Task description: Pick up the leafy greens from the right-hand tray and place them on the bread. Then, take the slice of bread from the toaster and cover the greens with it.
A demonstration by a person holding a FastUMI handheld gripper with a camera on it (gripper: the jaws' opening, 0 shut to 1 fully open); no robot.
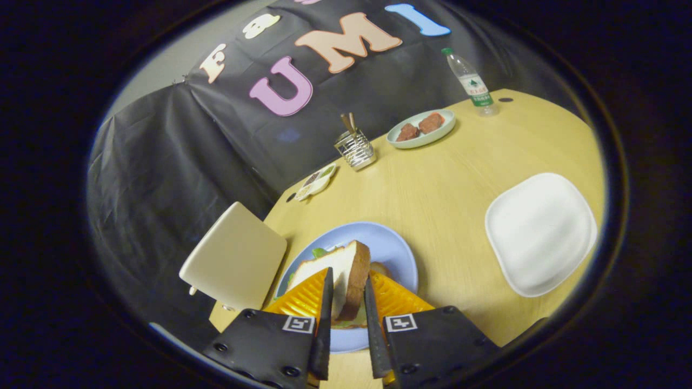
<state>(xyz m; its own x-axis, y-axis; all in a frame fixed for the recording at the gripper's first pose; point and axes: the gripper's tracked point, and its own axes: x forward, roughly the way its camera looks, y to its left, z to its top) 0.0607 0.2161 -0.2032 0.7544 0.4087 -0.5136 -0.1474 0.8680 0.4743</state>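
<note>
Pale yellow wood grain covers the surface [443,183], which sits against a booth wall of black cloth [162,162]. One cream chair [235,256] is drawn up at its near-left side.

One blue plate [392,248] lies just ahead of the fingers. One white tray [540,232] rests well to the right of it, bare on top. Farther back stands one wire holder [355,149] with two sticks in it, and left of it, near the edge, one small divided dish [316,182]. Right of the holder is one pale green dish [421,129] carrying two reddish-brown chunks [419,128]. One clear bottle [470,81] with a green cap stands upright beyond that dish.

The gripper [347,302] has its fingers closed narrowly on the bread slice [338,270], one pressing each flat face. That slice is white inside with a brown crust running up its right side, and it stands on edge, tilted, over the blue plate. Under it, green leaves [323,252] peek out at the left and again low between the fingers. A bit of a second bread piece [381,268] shows on the plate just right of the held slice.
</note>
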